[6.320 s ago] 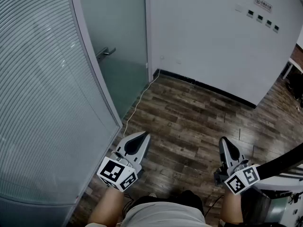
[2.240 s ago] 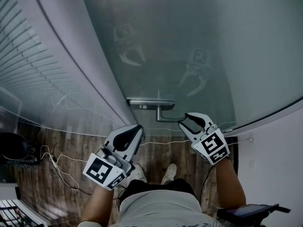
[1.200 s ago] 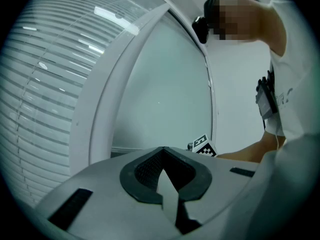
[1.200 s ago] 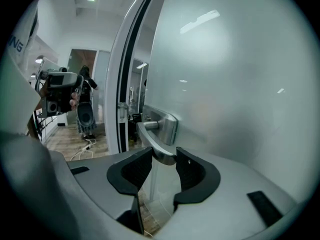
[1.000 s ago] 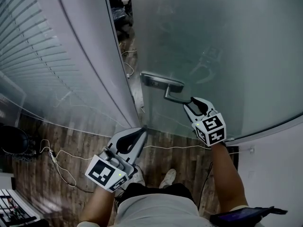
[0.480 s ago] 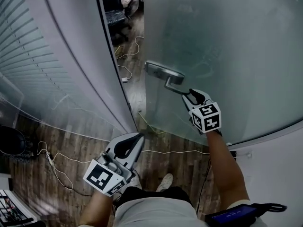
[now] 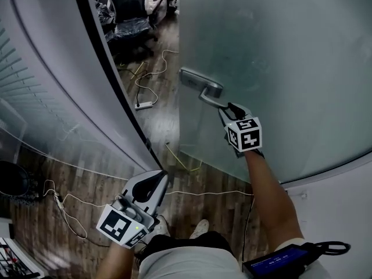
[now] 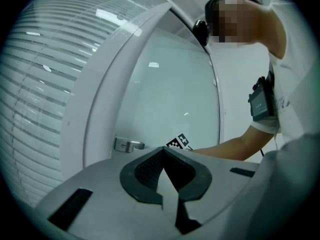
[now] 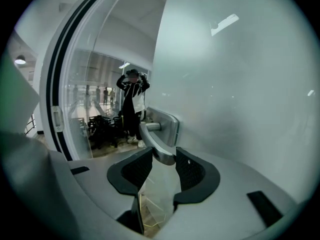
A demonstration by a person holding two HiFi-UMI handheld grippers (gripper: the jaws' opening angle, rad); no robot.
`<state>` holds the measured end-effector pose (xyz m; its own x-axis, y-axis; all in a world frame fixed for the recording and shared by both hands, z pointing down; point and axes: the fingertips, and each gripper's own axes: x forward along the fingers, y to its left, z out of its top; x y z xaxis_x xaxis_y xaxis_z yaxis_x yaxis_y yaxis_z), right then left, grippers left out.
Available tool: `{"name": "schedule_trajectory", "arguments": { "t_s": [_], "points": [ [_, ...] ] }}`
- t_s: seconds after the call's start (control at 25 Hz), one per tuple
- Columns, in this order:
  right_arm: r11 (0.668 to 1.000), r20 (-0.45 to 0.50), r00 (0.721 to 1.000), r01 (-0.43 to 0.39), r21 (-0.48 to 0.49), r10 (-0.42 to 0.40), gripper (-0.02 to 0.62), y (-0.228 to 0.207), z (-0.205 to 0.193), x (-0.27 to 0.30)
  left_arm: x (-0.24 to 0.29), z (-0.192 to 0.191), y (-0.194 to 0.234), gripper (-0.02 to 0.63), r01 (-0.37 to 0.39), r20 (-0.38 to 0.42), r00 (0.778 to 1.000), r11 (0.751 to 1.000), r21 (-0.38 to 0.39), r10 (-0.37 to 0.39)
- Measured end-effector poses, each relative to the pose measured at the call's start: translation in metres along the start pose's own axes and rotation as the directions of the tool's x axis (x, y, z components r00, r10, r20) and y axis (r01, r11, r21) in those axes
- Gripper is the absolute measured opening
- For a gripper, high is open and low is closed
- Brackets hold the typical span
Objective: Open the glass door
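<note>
The frosted glass door point(image 7: 279, 68) stands ajar, with a gap at its left edge. Its metal lever handle point(image 7: 201, 88) sticks out toward me. My right gripper point(image 7: 228, 108) is shut on the end of the lever; in the right gripper view the lever handle point(image 9: 159, 146) fills the gap between the pads of that gripper point(image 9: 164, 154). My left gripper point(image 7: 162, 174) hangs low near the floor, away from the door, shut and empty. In the left gripper view the left gripper point(image 8: 163, 150) points at the door, and the handle plate point(image 8: 128, 144) shows beyond it.
A curved glass wall with blinds point(image 7: 35, 97) and a dark door frame point(image 7: 110, 80) bound the gap on the left. Through the gap lie an office chair point(image 7: 131, 10), floor cables point(image 7: 148, 77) and a power strip point(image 7: 143, 105). A person point(image 9: 132, 104) stands beyond the doorway.
The door has swung further open, widening the gap and showing more of the room behind. My right gripper has travelled with the handle. The left gripper has hardly moved.
</note>
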<state>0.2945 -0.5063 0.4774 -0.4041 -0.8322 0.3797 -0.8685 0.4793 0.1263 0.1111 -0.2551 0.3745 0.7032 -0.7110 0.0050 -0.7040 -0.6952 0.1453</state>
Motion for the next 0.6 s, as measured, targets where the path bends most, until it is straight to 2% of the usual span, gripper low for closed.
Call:
{"name": "schedule_trajectory", "arguments": {
  "t_s": [0.24,0.44,0.6],
  "points": [
    [0.999,0.005,1.000,0.029,0.042,-0.029,0.146,0.009,-0.003,0.004,-0.034,-0.016,-0.003,0.000,-0.007,0.005,1.000,1.000,0.000,0.007],
    [0.995,-0.009,0.999,0.036,0.092,-0.035,0.146,-0.052,0.027,0.024,0.018,0.012,0.007,0.000,-0.020,-0.017,1.000,1.000,-0.017,0.020],
    [0.996,0.033,0.999,0.038,0.085,-0.041,0.143,-0.041,0.035,-0.003,0.012,0.020,0.009,0.000,-0.019,-0.015,1.000,1.000,-0.019,0.019]
  ]
}}
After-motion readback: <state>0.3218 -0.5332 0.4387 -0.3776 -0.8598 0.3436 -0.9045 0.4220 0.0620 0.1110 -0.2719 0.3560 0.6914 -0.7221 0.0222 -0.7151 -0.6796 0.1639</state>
